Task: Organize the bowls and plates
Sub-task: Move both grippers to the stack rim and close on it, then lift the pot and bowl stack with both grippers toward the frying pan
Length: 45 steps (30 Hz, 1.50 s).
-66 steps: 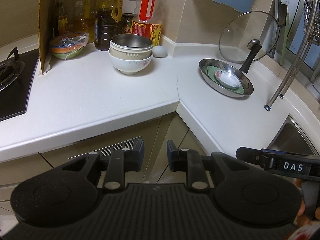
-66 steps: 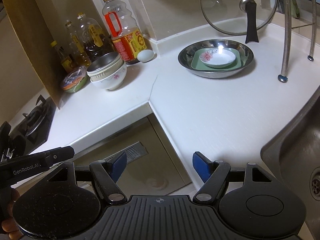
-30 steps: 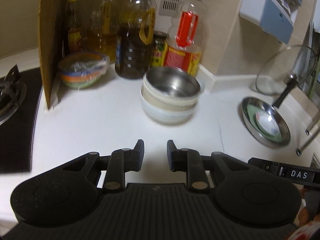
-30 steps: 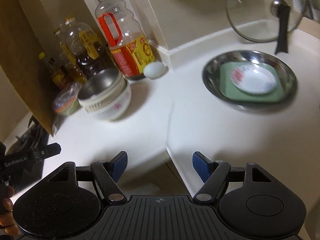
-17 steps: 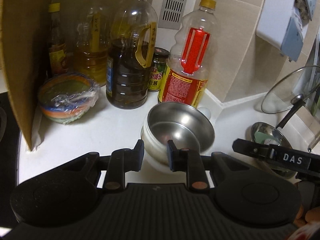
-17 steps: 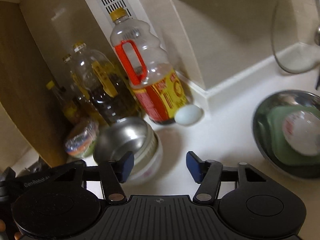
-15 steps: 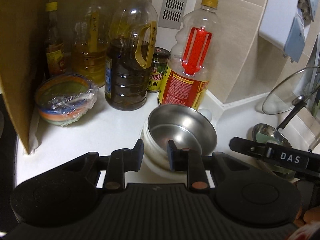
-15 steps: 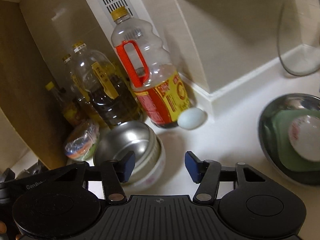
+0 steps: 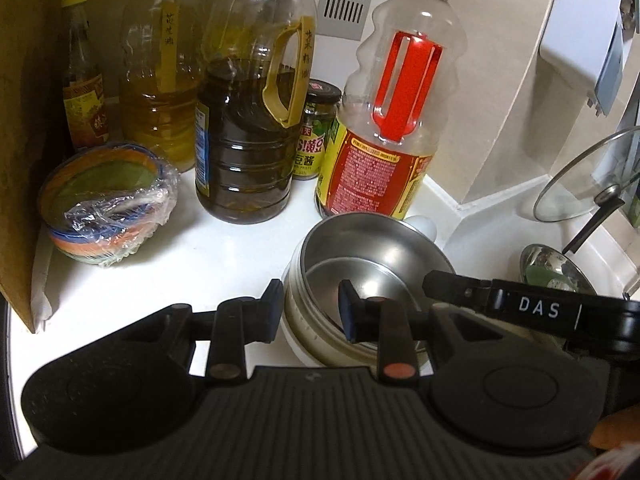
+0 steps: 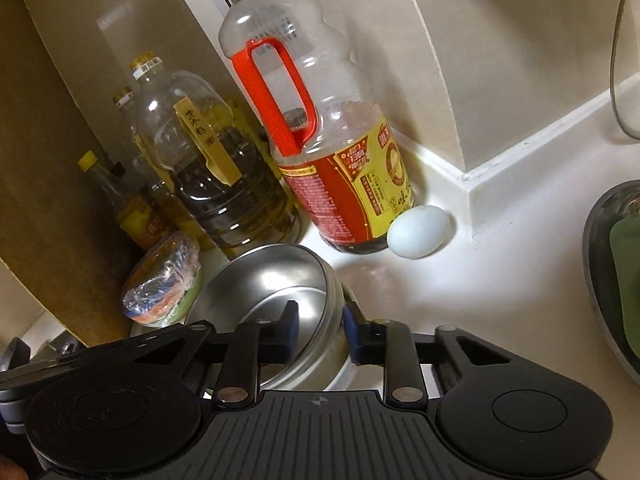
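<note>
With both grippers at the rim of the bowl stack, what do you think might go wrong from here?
1. The right gripper is closing across only the steel bowl's rim, and the left gripper straddles the opposite rim; a lift might take just that bowl or tip the stack.
2. The egg lies loose beside the red-handled bottle, near the stack; a sideways nudge could roll it.

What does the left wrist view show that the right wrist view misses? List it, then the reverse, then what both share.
Left wrist only: the green-labelled jar, the glass lid and the left gripper straddling the steel bowl's rim. Right wrist only: the whole pale egg and the right gripper, jaws closing across that rim. Both: the stacked bowls, the red-handled bottle, the dark oil jug and the wrapped bowl.
</note>
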Available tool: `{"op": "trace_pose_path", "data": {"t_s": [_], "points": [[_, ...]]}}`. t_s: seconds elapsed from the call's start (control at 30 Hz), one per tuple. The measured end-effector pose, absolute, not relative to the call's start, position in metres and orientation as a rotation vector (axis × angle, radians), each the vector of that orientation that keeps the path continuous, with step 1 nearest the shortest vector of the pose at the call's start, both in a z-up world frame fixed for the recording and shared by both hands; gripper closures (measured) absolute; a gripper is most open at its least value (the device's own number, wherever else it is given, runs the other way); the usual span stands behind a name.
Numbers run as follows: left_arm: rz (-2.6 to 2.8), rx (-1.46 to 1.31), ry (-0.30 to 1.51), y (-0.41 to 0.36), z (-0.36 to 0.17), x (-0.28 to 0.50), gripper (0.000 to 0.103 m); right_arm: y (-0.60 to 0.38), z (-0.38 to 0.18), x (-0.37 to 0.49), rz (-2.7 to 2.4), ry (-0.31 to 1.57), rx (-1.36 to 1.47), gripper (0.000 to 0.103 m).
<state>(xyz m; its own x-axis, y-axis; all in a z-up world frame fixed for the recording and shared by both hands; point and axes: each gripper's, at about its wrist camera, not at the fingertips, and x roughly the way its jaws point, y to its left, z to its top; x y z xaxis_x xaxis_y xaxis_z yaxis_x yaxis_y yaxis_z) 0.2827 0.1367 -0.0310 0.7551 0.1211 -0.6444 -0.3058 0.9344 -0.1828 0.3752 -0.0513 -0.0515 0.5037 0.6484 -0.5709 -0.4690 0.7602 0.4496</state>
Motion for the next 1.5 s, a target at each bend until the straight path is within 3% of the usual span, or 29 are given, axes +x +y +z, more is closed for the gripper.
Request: {"op": "trace_pose_path", "data": {"t_s": [0.57, 0.93, 1.0, 1.07, 1.1, 1.5], "points": [[0.213, -0.241, 0.646, 0.133, -0.038, 0.280, 0.082, -0.049, -0.053, 0.356, 0.701, 0.687, 0.133, 0.084], [0.201, -0.282, 0.660, 0.138, -0.038, 0.281, 0.082, -0.054, -0.053, 0.368, 0.686, 0.801, 0.216, 0.083], [0.209, -0.298, 0.669, 0.140, -0.039, 0.282, 0.079, -0.053, -0.052, 0.372, 0.676, 0.826, 0.216, 0.081], [0.217, -0.311, 0.683, 0.142, -0.040, 0.285, 0.075, -0.051, -0.051, 0.374, 0.659, 0.835, 0.205, 0.058], [0.222, -0.318, 0.690, 0.144, -0.041, 0.287, 0.074, -0.051, -0.051, 0.375, 0.654, 0.828, 0.205, 0.056], [0.225, -0.341, 0.750, 0.150, -0.048, 0.303, 0.071, -0.034, -0.064, 0.388, 0.606, 0.902, 0.191, 0.055]]}}
